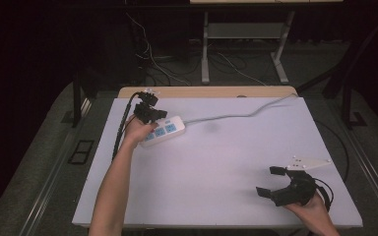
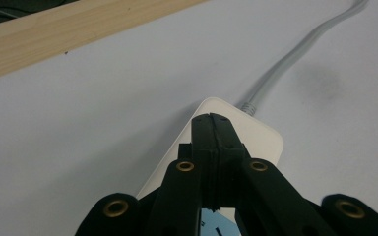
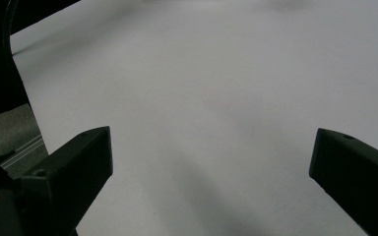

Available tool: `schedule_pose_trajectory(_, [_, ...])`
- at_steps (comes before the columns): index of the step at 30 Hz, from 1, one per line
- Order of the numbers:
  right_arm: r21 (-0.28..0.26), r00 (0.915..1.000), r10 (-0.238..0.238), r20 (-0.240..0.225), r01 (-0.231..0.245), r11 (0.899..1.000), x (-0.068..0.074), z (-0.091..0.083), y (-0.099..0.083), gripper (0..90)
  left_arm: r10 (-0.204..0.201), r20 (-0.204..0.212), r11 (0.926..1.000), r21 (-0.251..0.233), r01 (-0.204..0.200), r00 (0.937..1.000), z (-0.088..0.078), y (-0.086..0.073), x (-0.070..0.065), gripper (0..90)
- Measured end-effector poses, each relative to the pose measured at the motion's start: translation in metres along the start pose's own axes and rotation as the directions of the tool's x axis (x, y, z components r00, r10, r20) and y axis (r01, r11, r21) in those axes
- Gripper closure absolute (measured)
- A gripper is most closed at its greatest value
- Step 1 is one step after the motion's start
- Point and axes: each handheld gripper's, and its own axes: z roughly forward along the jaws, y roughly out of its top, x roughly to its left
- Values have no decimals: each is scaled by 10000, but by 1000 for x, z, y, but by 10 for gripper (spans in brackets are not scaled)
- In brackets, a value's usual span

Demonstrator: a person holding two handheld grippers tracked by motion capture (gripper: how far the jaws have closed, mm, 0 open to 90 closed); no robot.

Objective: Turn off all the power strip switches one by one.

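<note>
In the high view, the left forearm extends from the bottom edge toward the upper left of the frame, where the left gripper [image 1: 150, 115] sits over the white power strip [image 1: 170, 129]. The left gripper view shows its jaws pressed together above the power strip [image 2: 256, 132], gripping nothing. A grey cable [image 1: 236, 115] runs from the strip toward the upper right. At lower right, the right gripper [image 1: 269, 181] points left, jaws spread wide above the white table [image 1: 216, 167].
</note>
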Motion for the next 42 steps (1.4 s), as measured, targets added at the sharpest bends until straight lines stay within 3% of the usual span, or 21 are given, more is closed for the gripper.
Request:
schedule_pose_trajectory(19, [51, 10000, -47, -23, 47, 10000, 0, 1, 0, 25, 23, -60, 9997, 261, -22, 10000, 25, -5, 0, 891])
schedule_pose_trajectory(25, [73, 10000, -59, -18, 59, 10000, 0, 1, -1, 25, 52, -303, 9989, 465, -38, 9995, 33, -8, 0, 890])
schedule_pose_trajectory(42, [166, 10000, -90, -36, 90, 9998, 1, 3, -1, 25, -730, 79, 9970, 247, 728, 9973, 33, -13, 7, 896])
